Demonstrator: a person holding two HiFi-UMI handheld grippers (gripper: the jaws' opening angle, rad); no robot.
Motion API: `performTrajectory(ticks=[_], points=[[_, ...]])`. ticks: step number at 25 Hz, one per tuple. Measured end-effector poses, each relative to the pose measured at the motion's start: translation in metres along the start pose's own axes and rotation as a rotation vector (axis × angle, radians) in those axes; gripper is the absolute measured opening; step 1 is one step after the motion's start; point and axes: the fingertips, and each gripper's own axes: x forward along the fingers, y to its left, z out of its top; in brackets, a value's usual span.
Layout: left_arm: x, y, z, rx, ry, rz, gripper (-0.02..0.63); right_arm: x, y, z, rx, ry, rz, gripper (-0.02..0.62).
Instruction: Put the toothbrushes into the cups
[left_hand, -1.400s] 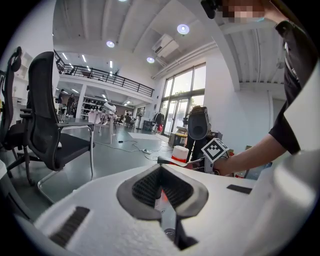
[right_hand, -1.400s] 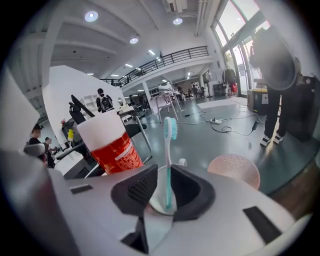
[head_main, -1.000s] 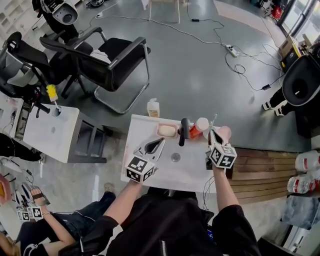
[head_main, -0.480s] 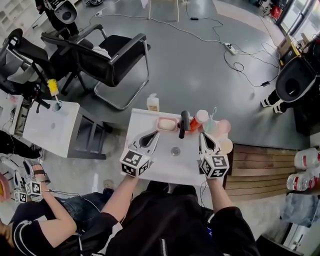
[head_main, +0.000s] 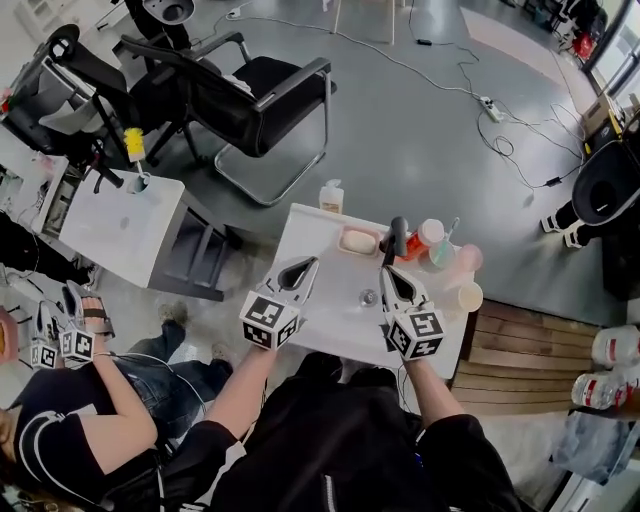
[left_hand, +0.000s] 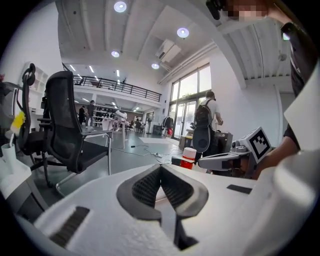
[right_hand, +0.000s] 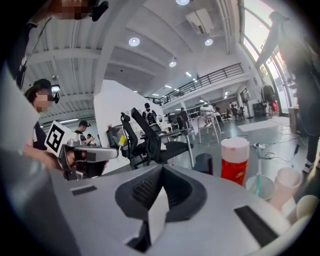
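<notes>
— The left gripper (head_main: 311, 262): what are its jaws doing?
— They are pressed together at the tips with nothing between them, as its own view shows plainly. It hangs over the left part of the white counter (head_main: 330, 312), pointing toward the soap dish (head_main: 358, 240).
— And the right gripper (head_main: 391, 268)?
— The same: its jaws are closed on nothing. It sits just right of the drain (head_main: 368, 297), with its tips near the black tap (head_main: 397, 233).
— Where is the toothbrush?
— A teal toothbrush (right_hand: 258, 176) stands upright in the teal cup (head_main: 441, 254) at the back right of the counter. That cup is just right of the red bottle (head_main: 427, 236) with the white cap.
— Any other cups?
— A pink cup (head_main: 467, 260) stands right beside the teal one. A cream cup (head_main: 466, 296) is nearer the person, at the counter's right edge. I can't tell whether either holds anything.
</notes>
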Motion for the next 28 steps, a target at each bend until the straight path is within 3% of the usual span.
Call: performTrajectory(ticks=[6, 10, 13, 17, 25, 28], points=[[-0.042, 0.032, -0.016, -0.024, 0.02, 0.108, 0.0, 0.048, 0.066, -0.032, -0.013, 0.103, 0.152, 0.005], [-0.062, 0.045, -0.025, -0.036, 0.021, 0.164, 0.0, 0.075, 0.096, -0.061, -0.014, 0.195, 0.207, 0.005], [-0.076, 0.052, -0.031, -0.052, 0.025, 0.205, 0.0, 0.093, 0.108, -0.095, 0.039, 0.334, 0.214, 0.006], [-0.093, 0.06, -0.044, -0.076, 0.037, 0.249, 0.0, 0.113, 0.123, -0.139, 0.139, 0.495, 0.218, 0.1], [-0.108, 0.07, -0.064, -0.109, 0.065, 0.293, 0.0, 0.136, 0.148, -0.187, 0.235, 0.626, 0.193, 0.211], [-0.109, 0.07, -0.07, -0.117, 0.067, 0.298, 0.0, 0.145, 0.149, -0.201, 0.244, 0.673, 0.174, 0.222]])
